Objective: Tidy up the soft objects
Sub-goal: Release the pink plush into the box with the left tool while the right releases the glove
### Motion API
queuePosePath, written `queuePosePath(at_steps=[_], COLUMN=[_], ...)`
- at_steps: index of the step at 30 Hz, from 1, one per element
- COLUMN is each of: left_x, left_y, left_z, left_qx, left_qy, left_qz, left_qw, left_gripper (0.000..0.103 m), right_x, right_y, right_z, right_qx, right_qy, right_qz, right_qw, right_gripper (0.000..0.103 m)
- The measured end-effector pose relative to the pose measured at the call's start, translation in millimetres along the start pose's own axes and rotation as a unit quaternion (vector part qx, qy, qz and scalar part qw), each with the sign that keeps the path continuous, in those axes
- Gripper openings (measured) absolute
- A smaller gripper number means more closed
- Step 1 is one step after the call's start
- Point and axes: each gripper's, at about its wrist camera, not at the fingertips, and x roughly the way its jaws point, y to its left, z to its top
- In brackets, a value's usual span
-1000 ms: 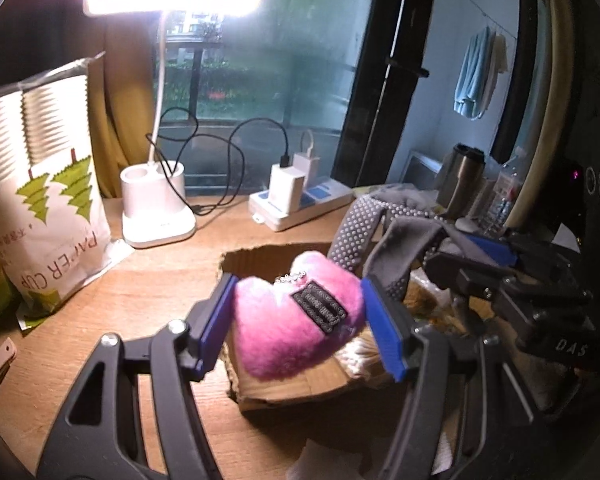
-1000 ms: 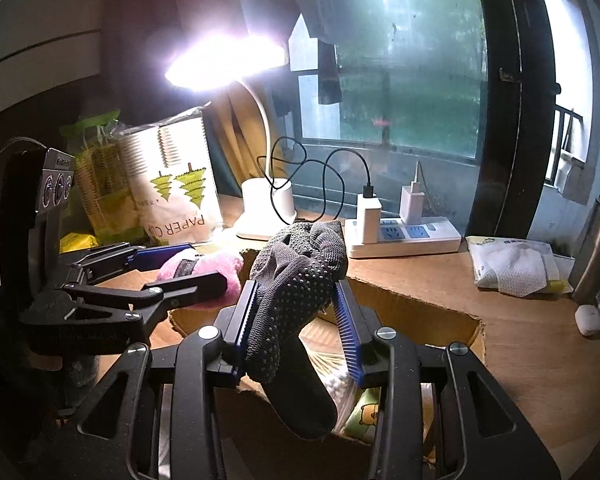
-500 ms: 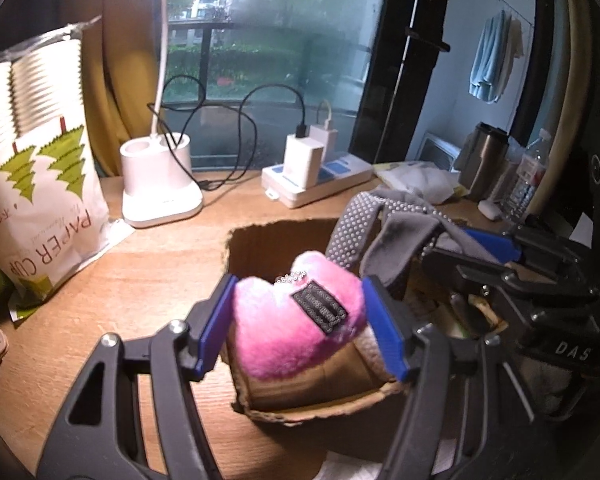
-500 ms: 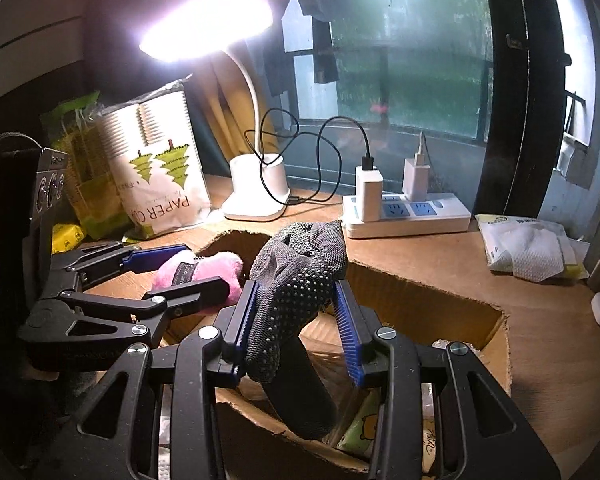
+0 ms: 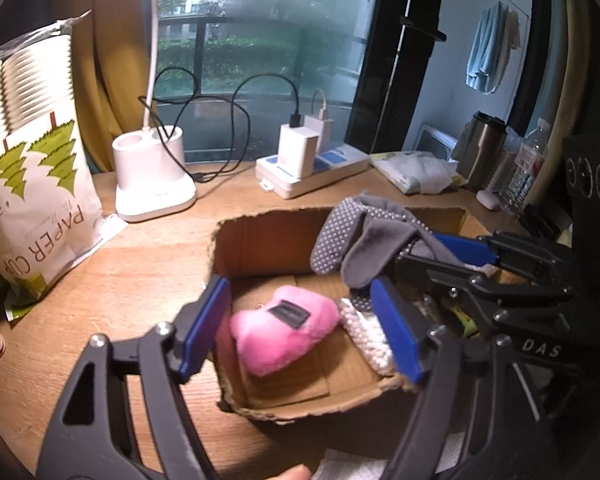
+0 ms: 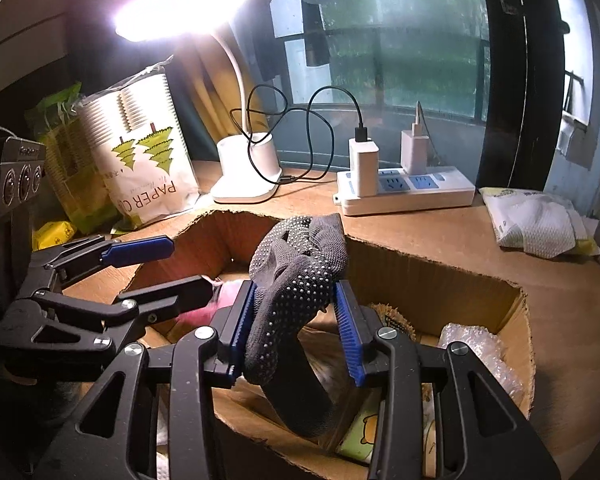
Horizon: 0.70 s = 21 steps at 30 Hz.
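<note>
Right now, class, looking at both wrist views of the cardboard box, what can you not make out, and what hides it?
- Pink plush toy: its label is blurred in the left wrist view; in the right wrist view the left hand-held gripper covers most of it.
- Cardboard box contents: partly hidden by the dotted glove and right hand-held gripper.
- Lamp head: glare washes it out in the right wrist view.

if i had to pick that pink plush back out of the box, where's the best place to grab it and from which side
Grip the pink plush across its plump middle, either side of the dark label, coming from straight above. It lies flat on the floor of the cardboard box with walls all round, so only the top is free. The left hand-held gripper, whose jaws have just been opening, already straddles it.
</note>
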Motion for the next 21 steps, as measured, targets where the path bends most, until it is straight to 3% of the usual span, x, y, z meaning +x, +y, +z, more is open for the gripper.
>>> queuePosePath(at_steps=[5, 16, 21], left_x=[-5, -17, -25], left_y=[-1, 5, 7], left_z=[1, -2, -4], left_qx=[0.000, -0.013, -0.018], left_qy=[-0.005, -0.010, -0.015], left_qz=[0.002, 0.001, 0.001], left_qw=[1.0000, 0.9999, 0.9997], left_gripper=[0.079, 0.082, 0.082], right_x=[-1, -12, -23], right_y=[1, 5, 8], right_z=[0, -5, -5], right_qx=[-0.002, -0.006, -0.008], right_qy=[0.001, -0.001, -0.009], right_qz=[0.000, -0.008, -0.011], right_qw=[1.000, 1.000, 1.000], right_gripper=[0.041, 0.058, 0.059])
